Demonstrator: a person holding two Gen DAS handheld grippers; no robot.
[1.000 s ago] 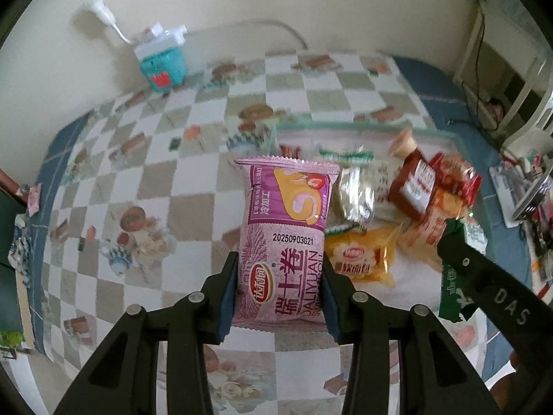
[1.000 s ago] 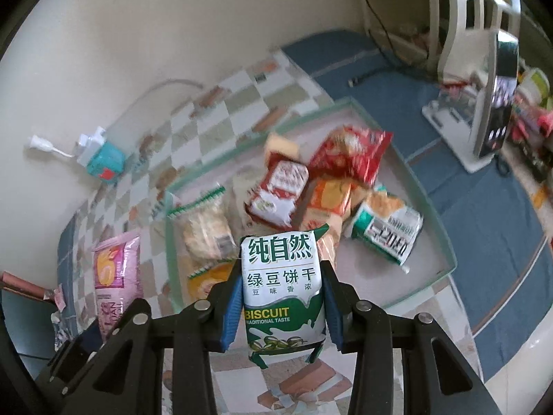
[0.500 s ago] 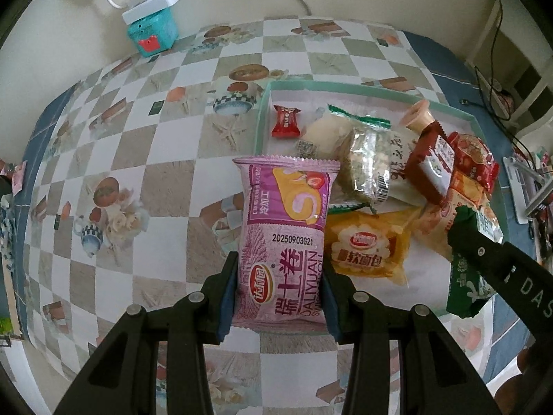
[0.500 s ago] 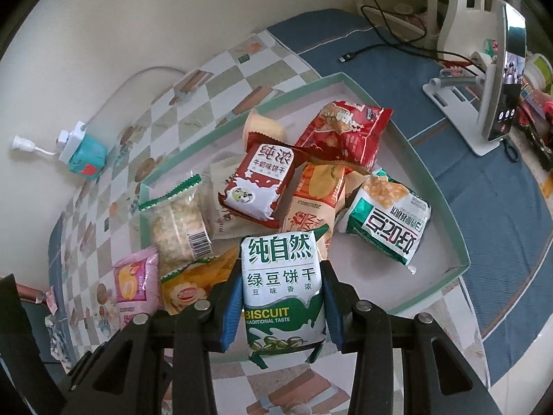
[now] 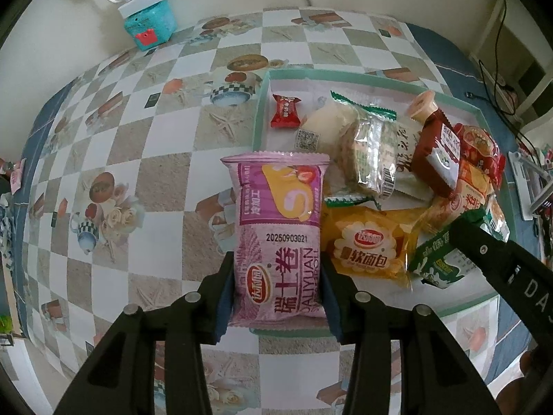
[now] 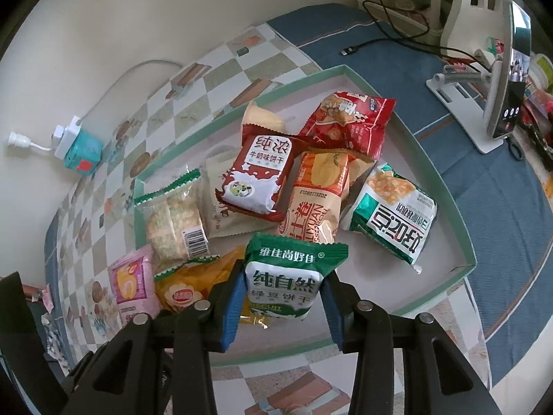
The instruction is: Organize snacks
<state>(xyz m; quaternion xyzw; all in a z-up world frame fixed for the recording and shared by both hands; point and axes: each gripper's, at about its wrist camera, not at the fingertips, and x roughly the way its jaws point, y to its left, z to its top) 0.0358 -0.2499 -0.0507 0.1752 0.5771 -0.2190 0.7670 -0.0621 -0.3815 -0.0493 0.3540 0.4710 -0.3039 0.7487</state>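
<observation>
I hold a tool in each hand, and each one has a snack in it. My left gripper (image 5: 278, 297) squeezes the pink roll cake packet (image 5: 278, 238) by its bottom half. My left jaws have just been opening a little, but the blue pads still touch both sides of the pink packet. It hangs over the left wall of the green tray (image 5: 261, 117), right by the near left corner, with its top pointing away from me.

My right gripper (image 6: 281, 302) squeezes the green biscuit packet (image 6: 287, 276), and the pads press on both of its sides. That packet hangs low over the near side of the tray, just beside the yellow bread packet (image 6: 193, 287).

Many more snacks lie in a heap in the tray. A small red candy (image 5: 285, 110) lies alone near the far left corner. A red biscuit packet (image 6: 259, 176) rests on top of the other snacks in the middle. A green and white packet (image 6: 394, 211) lies near the right wall.

The tray sits on a checkered tablecloth (image 5: 138, 159). A teal box (image 5: 150, 24) stands at the far edge by the wall.
</observation>
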